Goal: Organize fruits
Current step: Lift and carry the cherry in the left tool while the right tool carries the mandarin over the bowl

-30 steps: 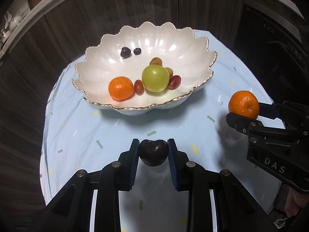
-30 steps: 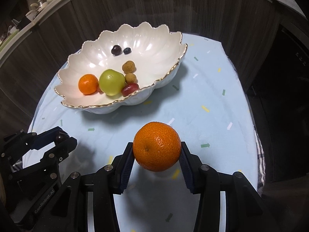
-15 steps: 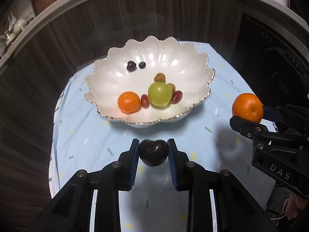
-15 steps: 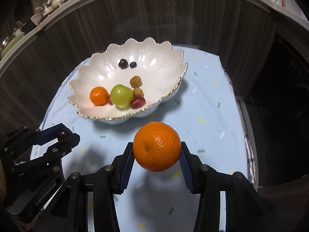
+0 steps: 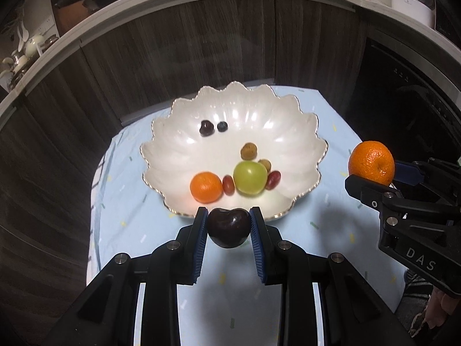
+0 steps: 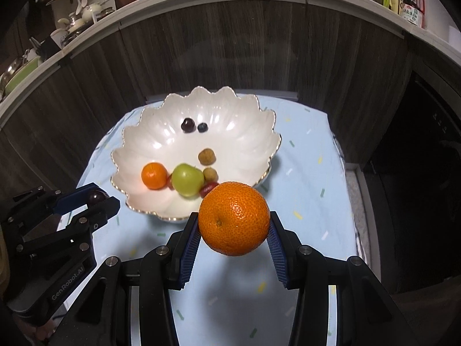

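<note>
My left tongs [image 5: 229, 226] are clamped on a dark cherry [image 5: 229, 227], their blue pads [image 5: 201, 239] pressing its two sides, and I hold it clear above the table [image 5: 325, 225]. My right tongs [image 6: 234, 225] are clamped on a mandarin [image 6: 234, 218], also off the table. Just ahead of both tongs stands the white scalloped bowl [image 5: 184, 150] with a gold rim, on the pale blue cloth [image 6: 311, 173]. In its near part, straight ahead of my left tongs, I see a second mandarin [image 5: 206, 187], a green fruit [image 5: 250, 177], two red grapes [image 5: 228, 184] flanking the green fruit, and two small brown fruits [image 5: 248, 150]. Farther back in the bowl lie a dark cherry-like fruit [image 5: 206, 128] and a blueberry [image 5: 222, 127], side by side. Beyond the table I see dark wood cabinet fronts [image 6: 201, 43].
</note>
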